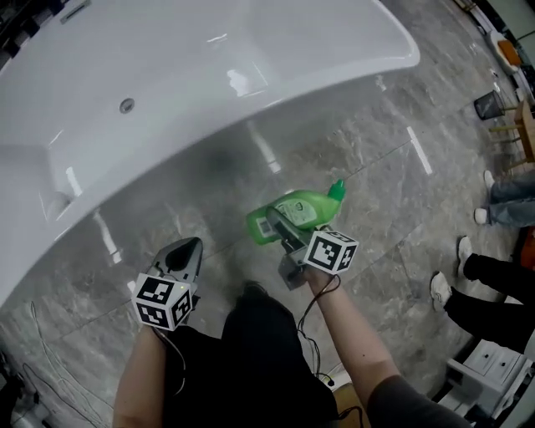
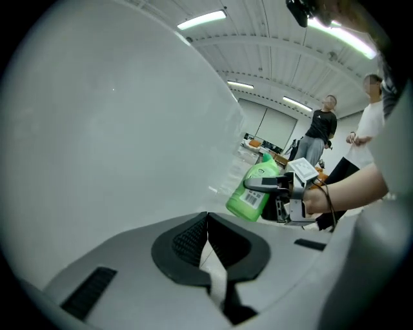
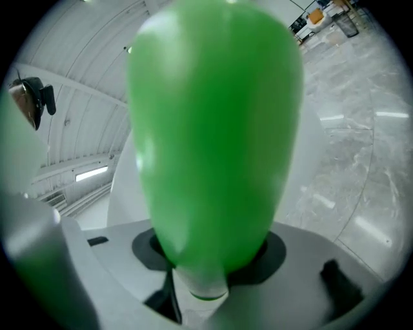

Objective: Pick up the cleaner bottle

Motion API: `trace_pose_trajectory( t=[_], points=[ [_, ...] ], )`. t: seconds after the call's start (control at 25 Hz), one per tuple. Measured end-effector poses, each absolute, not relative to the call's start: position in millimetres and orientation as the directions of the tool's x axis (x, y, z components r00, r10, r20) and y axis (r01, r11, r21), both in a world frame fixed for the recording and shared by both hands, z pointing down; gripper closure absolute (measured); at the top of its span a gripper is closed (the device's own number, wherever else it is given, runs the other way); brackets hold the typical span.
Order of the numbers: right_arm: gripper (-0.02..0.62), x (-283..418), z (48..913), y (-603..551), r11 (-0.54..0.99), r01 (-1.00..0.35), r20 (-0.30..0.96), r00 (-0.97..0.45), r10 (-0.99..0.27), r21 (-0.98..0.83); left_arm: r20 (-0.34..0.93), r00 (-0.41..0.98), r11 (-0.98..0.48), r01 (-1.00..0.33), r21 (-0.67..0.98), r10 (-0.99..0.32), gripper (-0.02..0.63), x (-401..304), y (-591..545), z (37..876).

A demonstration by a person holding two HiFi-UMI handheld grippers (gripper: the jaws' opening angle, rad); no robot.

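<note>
The cleaner bottle (image 1: 294,214) is seen as glossy, translucent green plastic. A white printed label (image 1: 266,226) is carried at its 8 o'clock end. The bathtub (image 1: 167,75), at 11 o'clock in the head view, is finished smooth, white and high-gloss. The floor (image 1: 393,175) is laid in polished grey marble-look tile, on which bright reflections are shown. The left tool (image 2: 206,225) is moulded in matt grey plastic and fitted with black ribbed pads (image 2: 187,240).

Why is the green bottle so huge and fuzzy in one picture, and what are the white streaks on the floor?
Right gripper view: the cleaner bottle sits close to the wide-angle lens, so it fills the frame, soft and bulging. Head view: the glossy floor mirrors ceiling lights as streaks; the bathtub glares too. Left gripper view: the round fisheye frame leaves black corners.
</note>
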State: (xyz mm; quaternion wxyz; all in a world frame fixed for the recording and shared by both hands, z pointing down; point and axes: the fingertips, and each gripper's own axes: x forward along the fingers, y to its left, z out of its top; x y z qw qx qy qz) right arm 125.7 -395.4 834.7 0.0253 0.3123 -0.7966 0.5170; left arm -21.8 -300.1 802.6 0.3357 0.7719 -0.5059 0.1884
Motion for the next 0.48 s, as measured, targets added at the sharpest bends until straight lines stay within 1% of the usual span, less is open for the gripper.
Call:
trace_pose_trajectory(
  t=[0.2, 0.36, 0.48],
  points=[
    [0.396, 120, 749, -382, 0.195, -0.484, 0.354, -0.812, -0.464, -0.853, 0.675, 0.392, -0.21, -0.917, 0.338, -0.626, 0.592, -13, -292, 726],
    [0.396, 126, 682, -385, 0.191, -0.463, 0.343, -0.825, -0.449, -0.865, 0.709, 0.382, -0.149, -0.917, 0.37, -0.593, 0.592, 1, -287, 670],
    [0.394, 131, 643, -390, 0.159, -0.445, 0.34, -0.831, -0.441, -0.881, 0.716, 0.368, -0.111, -0.918, 0.381, -0.593, 0.592, 6, -297, 630]
  ],
)
